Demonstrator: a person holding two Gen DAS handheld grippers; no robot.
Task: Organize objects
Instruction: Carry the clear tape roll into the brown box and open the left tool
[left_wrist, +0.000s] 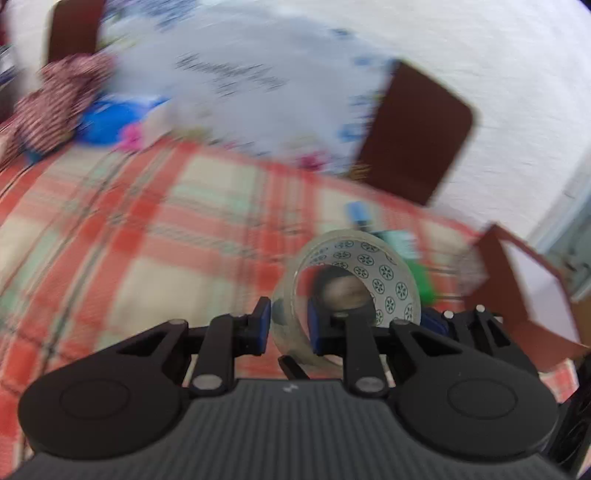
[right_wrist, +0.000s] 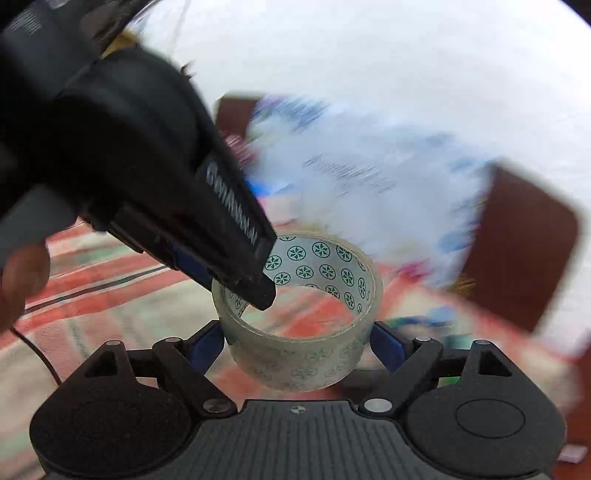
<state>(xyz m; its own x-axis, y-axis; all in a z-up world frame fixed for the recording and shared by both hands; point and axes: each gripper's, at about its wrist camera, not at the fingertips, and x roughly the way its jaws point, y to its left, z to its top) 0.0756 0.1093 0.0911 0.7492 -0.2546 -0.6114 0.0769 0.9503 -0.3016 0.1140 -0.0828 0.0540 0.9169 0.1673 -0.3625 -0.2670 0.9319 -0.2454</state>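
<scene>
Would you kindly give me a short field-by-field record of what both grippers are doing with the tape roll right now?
object: clear tape roll, green flower-print core
left gripper: jaws pinch the roll's wall, one finger inside the ring
right gripper: jaws span the roll's outside, a pad at each side
surface below: red plaid tablecloth
image quality: background motion-blurred

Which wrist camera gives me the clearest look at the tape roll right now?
The right wrist view: the tape roll shows its whole ring, between the right gripper pads. The left wrist view shows the left gripper pinching its wall, hiding part.
</scene>
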